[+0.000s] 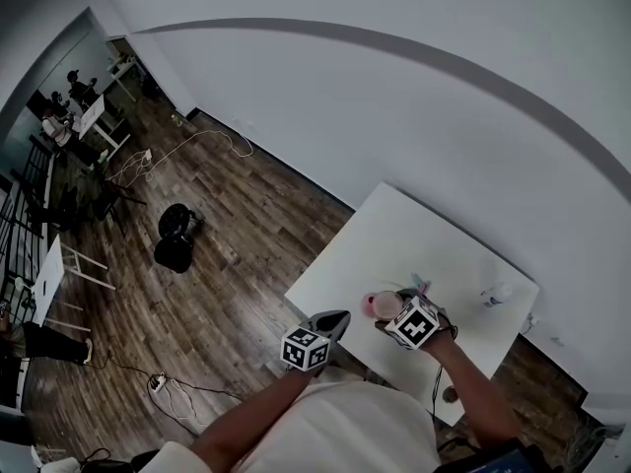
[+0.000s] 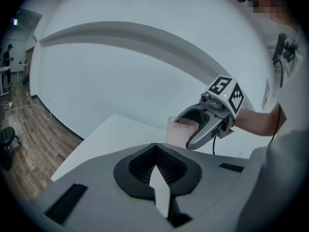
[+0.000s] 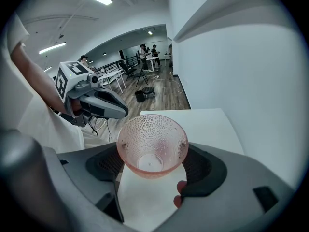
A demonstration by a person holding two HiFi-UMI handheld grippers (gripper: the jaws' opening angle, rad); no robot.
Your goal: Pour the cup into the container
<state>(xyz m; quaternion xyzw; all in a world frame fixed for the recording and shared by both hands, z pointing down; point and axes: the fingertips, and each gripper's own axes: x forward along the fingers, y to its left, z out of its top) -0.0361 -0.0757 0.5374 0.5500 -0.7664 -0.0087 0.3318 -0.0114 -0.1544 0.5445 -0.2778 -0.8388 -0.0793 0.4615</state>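
Right claw (image 3: 153, 164) clamped on your pink cup (image 3: 150, 141); left claw (image 2: 157, 166) closed, nothing in it
You're holding the cup upright over the white worktop's (image 1: 414, 239) near edge, left claw beside it, not touching

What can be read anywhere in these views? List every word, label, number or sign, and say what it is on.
No readable text in any view.
Black-and-white marker cube on the right hand-held gripper: square code pattern, no letters.
Matching marker cube on the left hand-held gripper: the same.
Pink dimpled translucent cup: no print.
Small pale object on the white table: too small to show any label.
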